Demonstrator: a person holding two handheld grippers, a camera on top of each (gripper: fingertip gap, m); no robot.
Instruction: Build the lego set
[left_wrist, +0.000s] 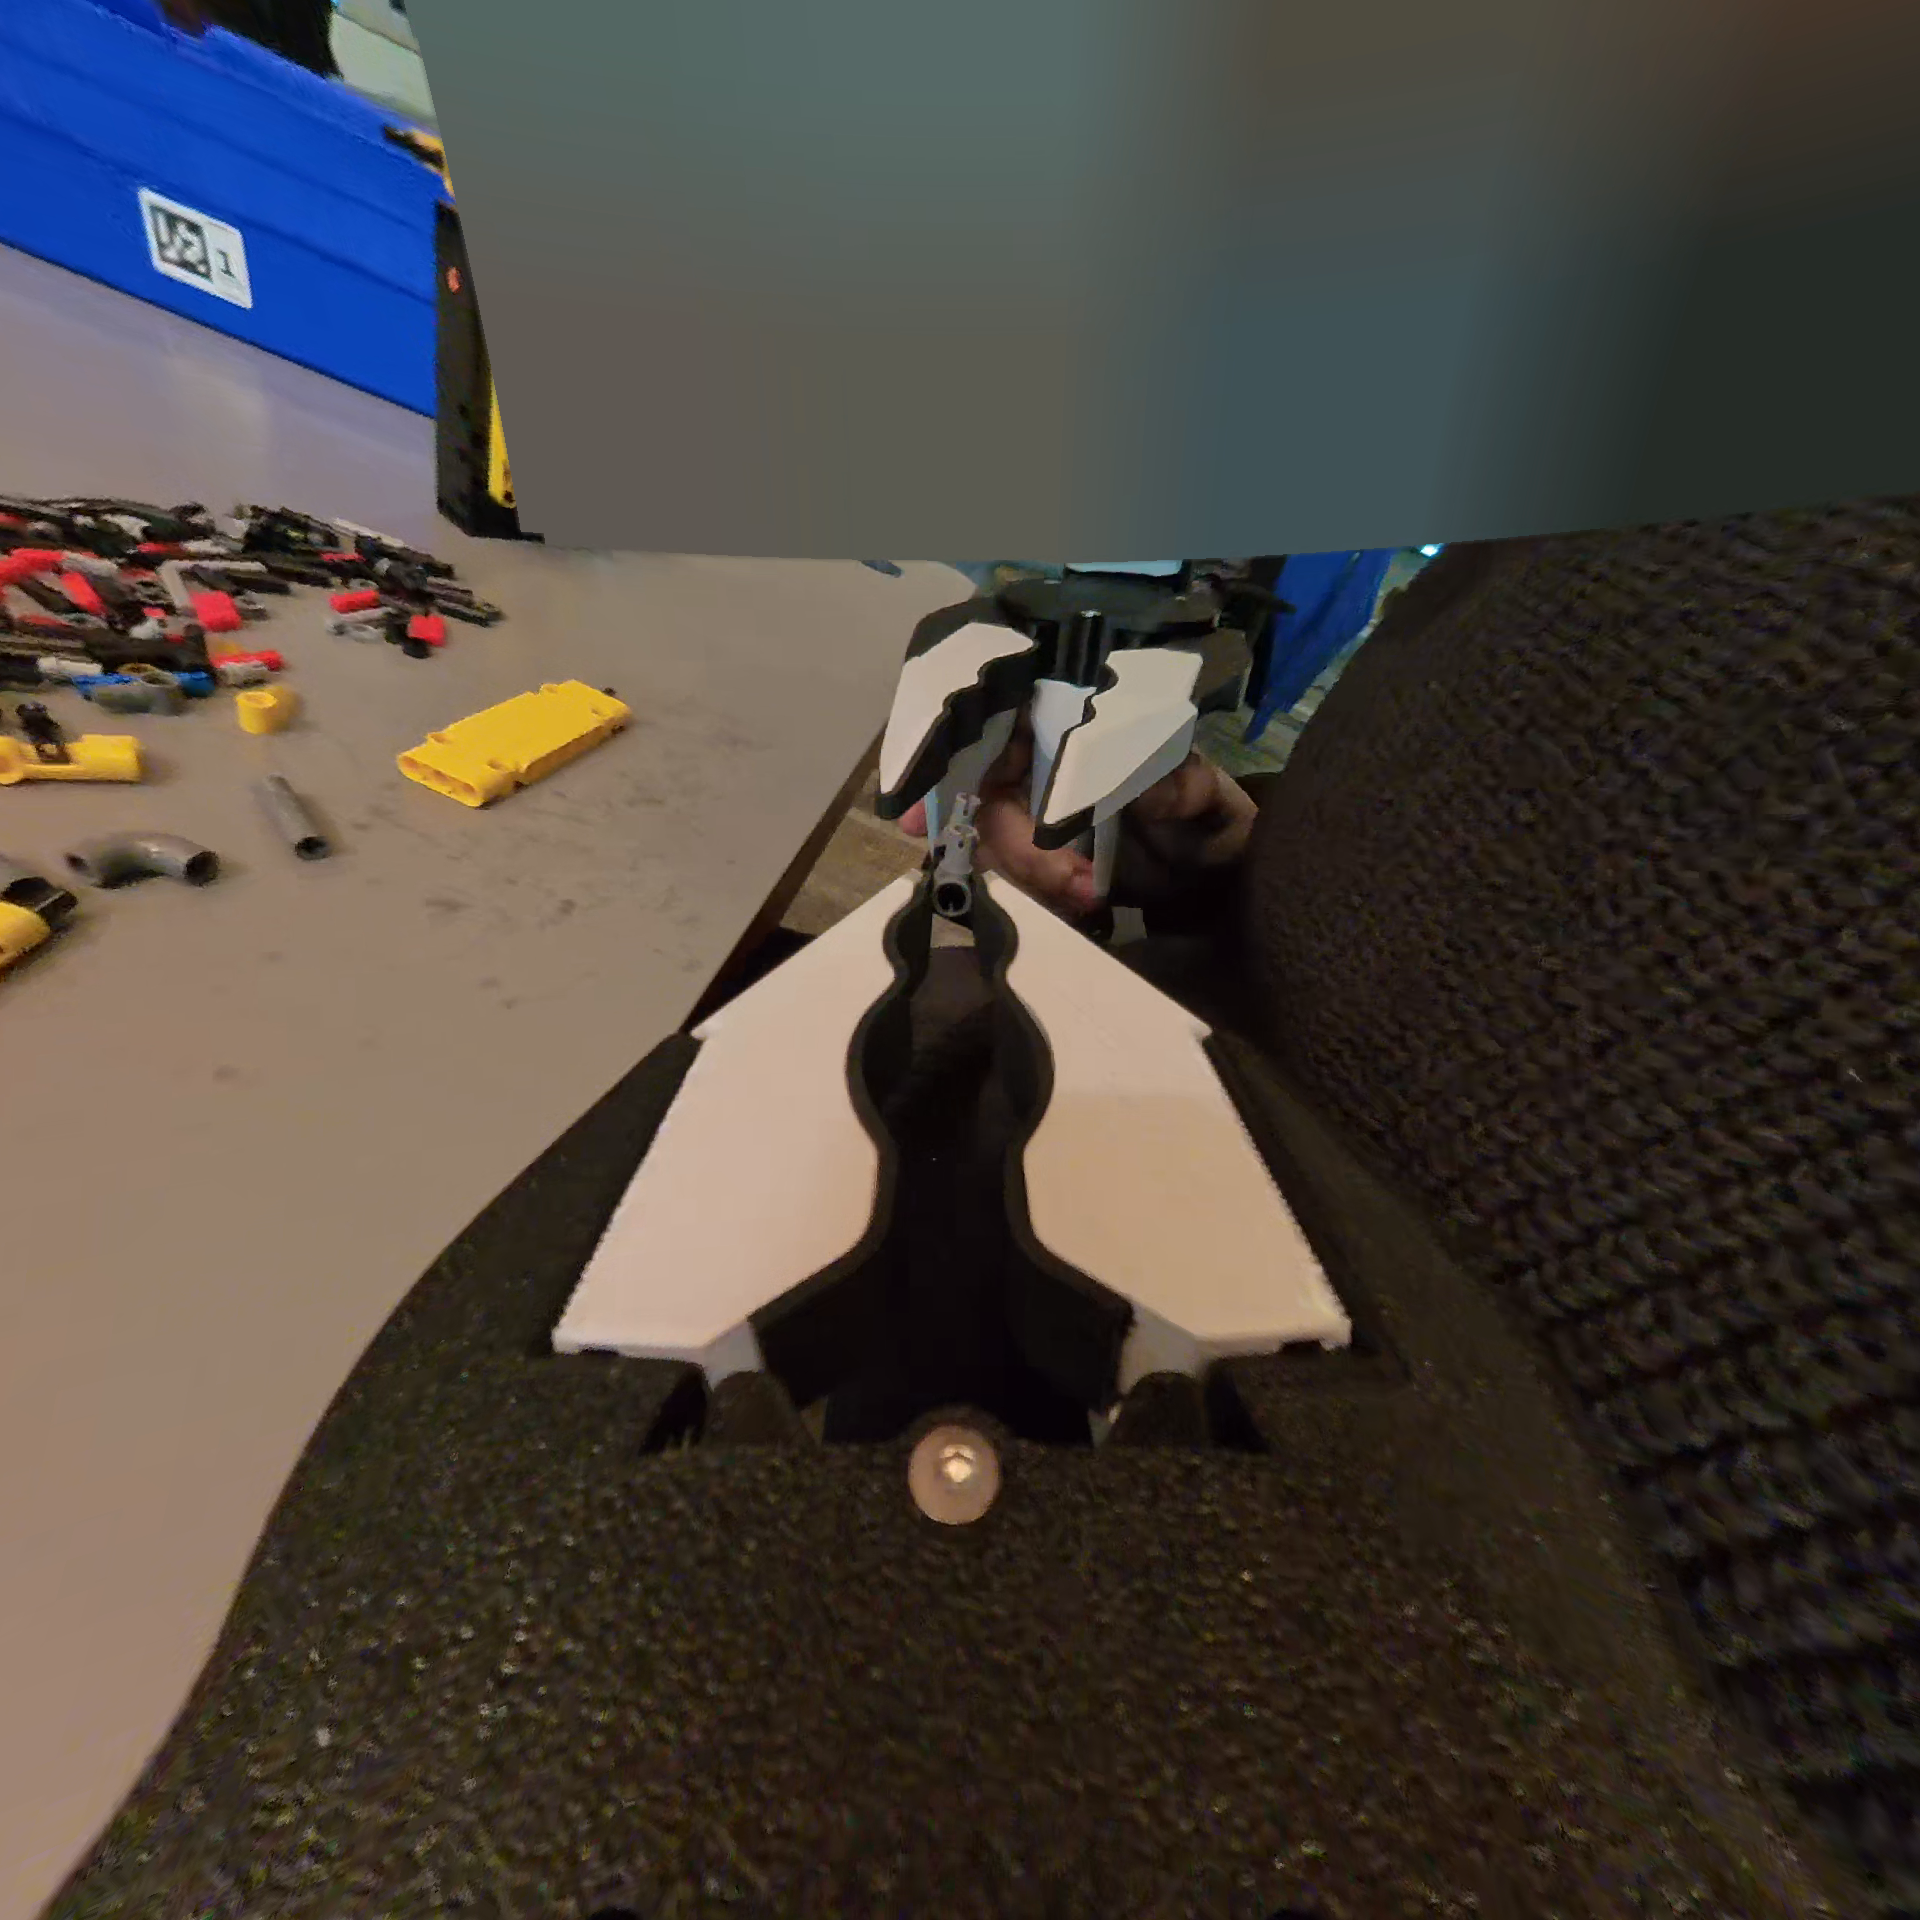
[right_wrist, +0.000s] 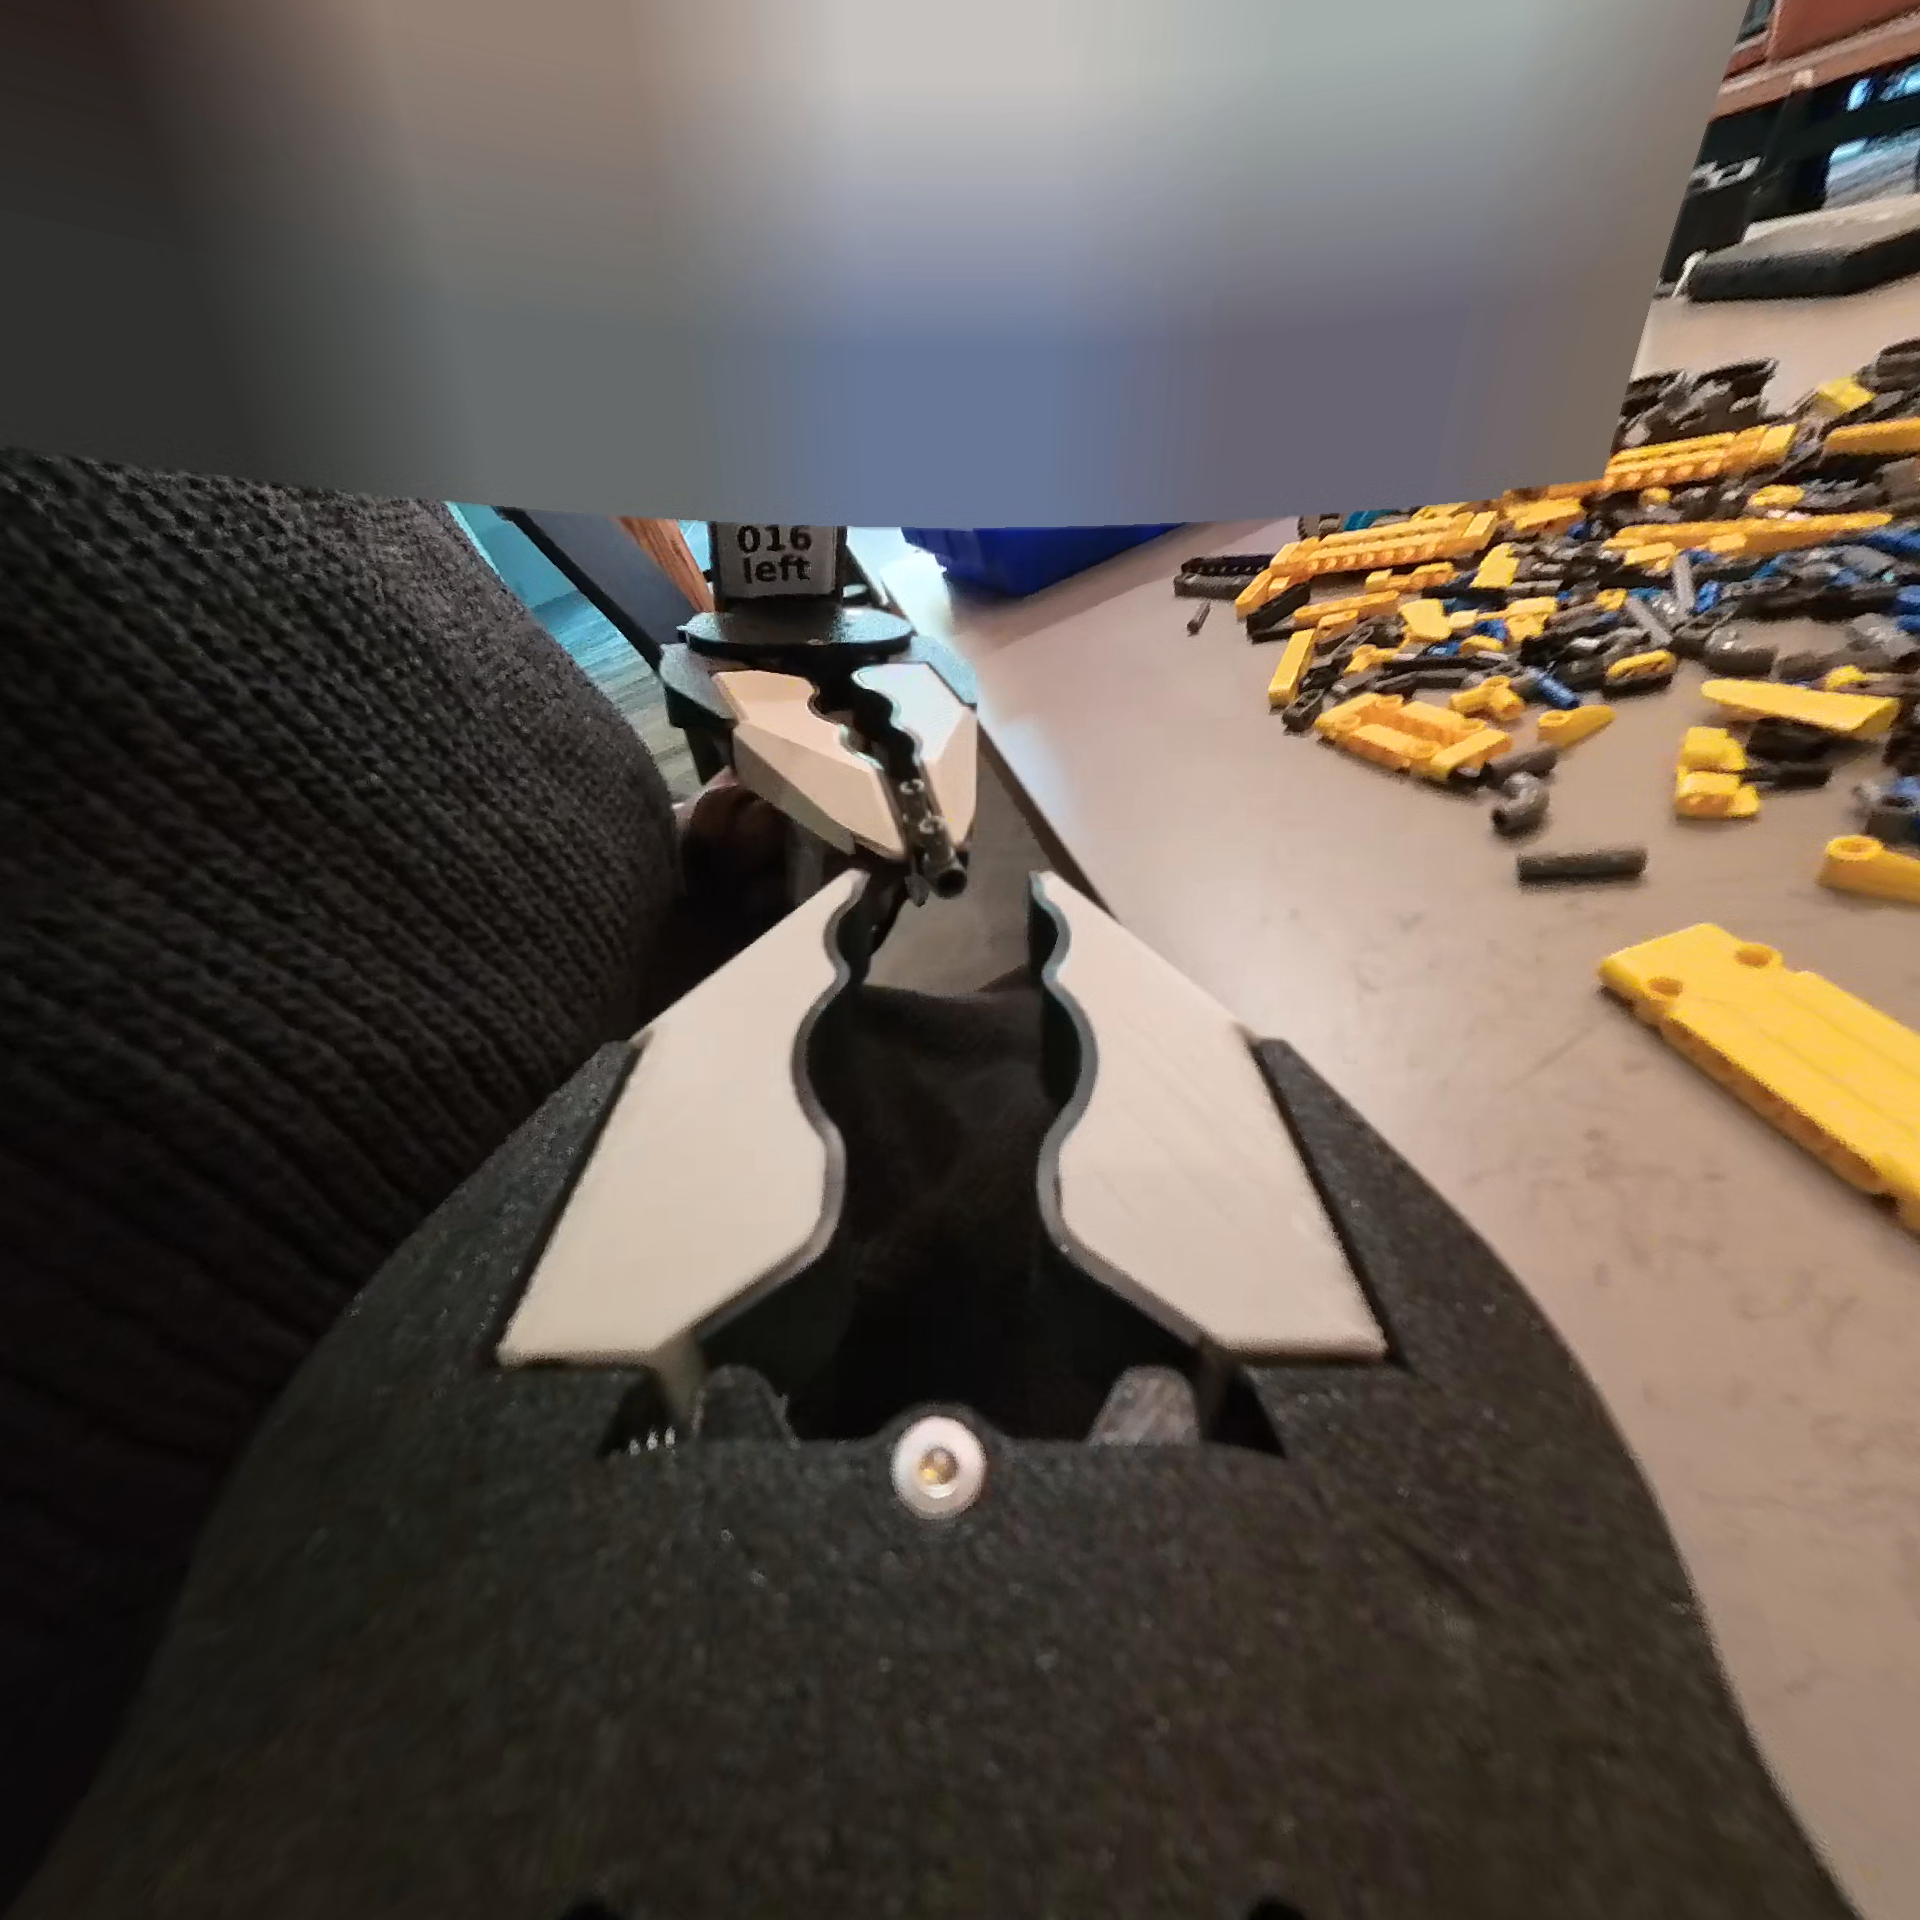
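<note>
A grey table (left_wrist: 312, 1039) holds lots of little building pieces. On one side is a heap of red and black pieces (left_wrist: 156, 613). Near it lie a flat yellow panel (left_wrist: 514, 740), a small yellow ring (left_wrist: 265, 710), a dark grey tube (left_wrist: 293, 816) and a bent grey pipe piece (left_wrist: 145, 858). A blue bin (left_wrist: 208, 208) with a white sticker (left_wrist: 194, 247) stands behind them. On the other side is a big heap of yellow and black pieces (right_wrist: 1558, 603).

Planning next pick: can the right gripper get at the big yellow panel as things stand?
Probably yes: the right gripper is open and looks empty, and the yellow panel lies alone on bare table to its right, nothing over it.
</note>
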